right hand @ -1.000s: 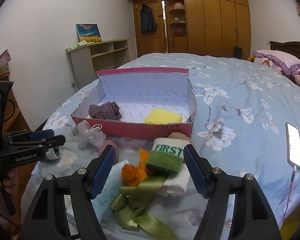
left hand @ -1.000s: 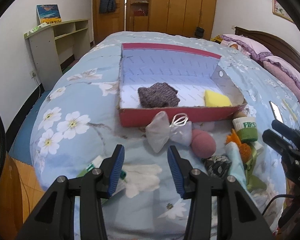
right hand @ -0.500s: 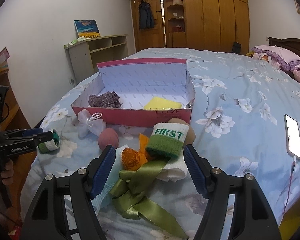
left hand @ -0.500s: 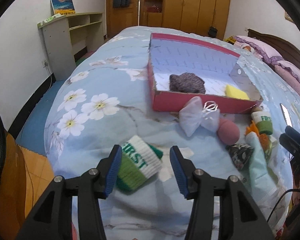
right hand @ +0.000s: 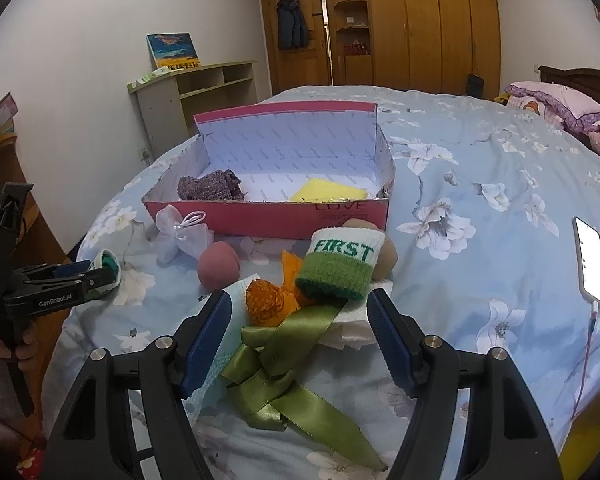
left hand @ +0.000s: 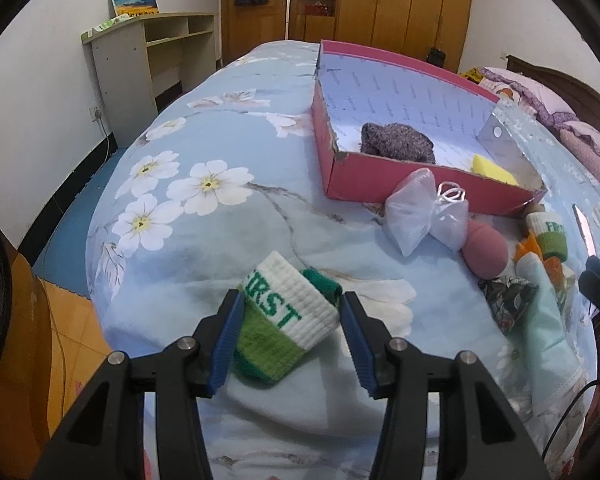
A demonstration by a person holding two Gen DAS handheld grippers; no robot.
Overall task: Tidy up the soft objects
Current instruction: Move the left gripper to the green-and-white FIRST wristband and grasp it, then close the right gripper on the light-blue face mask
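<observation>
A white and green "FIRST" wristband lies on the bed between the open fingers of my left gripper; the pads stand around it, still apart. The pink open box holds a purple knit cloth and a yellow sponge. My right gripper is open and empty over a pile: a second "FIRST" wristband, an orange knit piece, a green ribbon. A white mesh bow and a pink puff lie before the box.
A lit phone on a cable lies on the bed at the right. Pillows are at the far right. A shelf unit stands by the left wall. The bed edge drops off at the left, near my left gripper.
My left gripper has swung left and moved in around the first wristband, which now sits between its fingers. The right gripper has barely moved.
</observation>
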